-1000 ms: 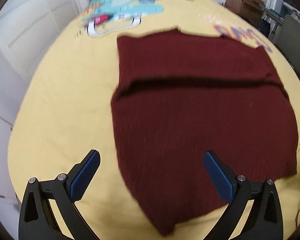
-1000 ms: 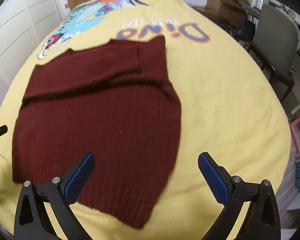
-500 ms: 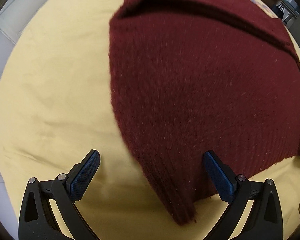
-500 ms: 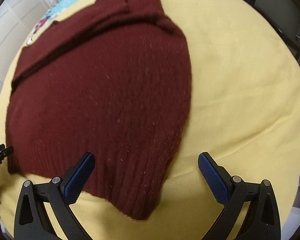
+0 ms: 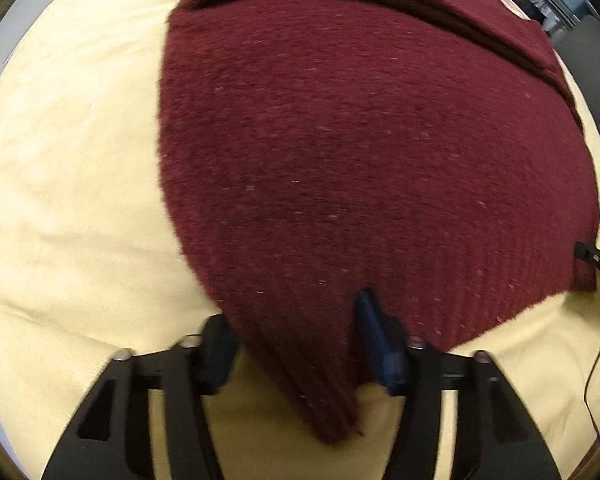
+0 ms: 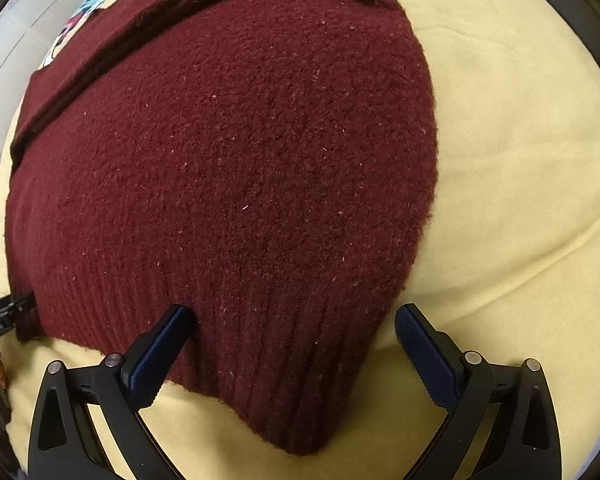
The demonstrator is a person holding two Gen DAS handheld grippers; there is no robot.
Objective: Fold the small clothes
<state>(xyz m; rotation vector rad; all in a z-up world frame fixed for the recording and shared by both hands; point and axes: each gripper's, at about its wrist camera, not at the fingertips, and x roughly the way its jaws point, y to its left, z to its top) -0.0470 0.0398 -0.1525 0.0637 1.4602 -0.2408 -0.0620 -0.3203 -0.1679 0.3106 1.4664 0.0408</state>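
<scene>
A dark red knitted sweater [image 5: 360, 140] lies flat on a yellow bed sheet [image 5: 68, 160], its upper part folded down across the body. My left gripper [image 5: 292, 312] points down at the ribbed hem's near left corner. Its jaws are closing, with that corner bunched between the blue pads, which touch it on both sides. In the right wrist view the sweater [image 6: 240, 160] fills the middle. My right gripper [image 6: 294, 308] straddles the hem's near right corner, its jaws just starting to close. One pad rests on the knit, the other stands on the sheet [image 6: 520, 160] beside it.
Bare yellow sheet surrounds the sweater on the left, right and near sides. A cartoon print [image 6: 80, 12] shows at the sheet's far left. A grey chair [image 5: 596, 48] stands past the bed's right side and white cupboard doors [image 6: 12, 40] on the left.
Both grippers have sunk down onto the sweater's hem corners. The left gripper's jaws have drawn in from wide open onto the left corner. The right jaws stay wide.
</scene>
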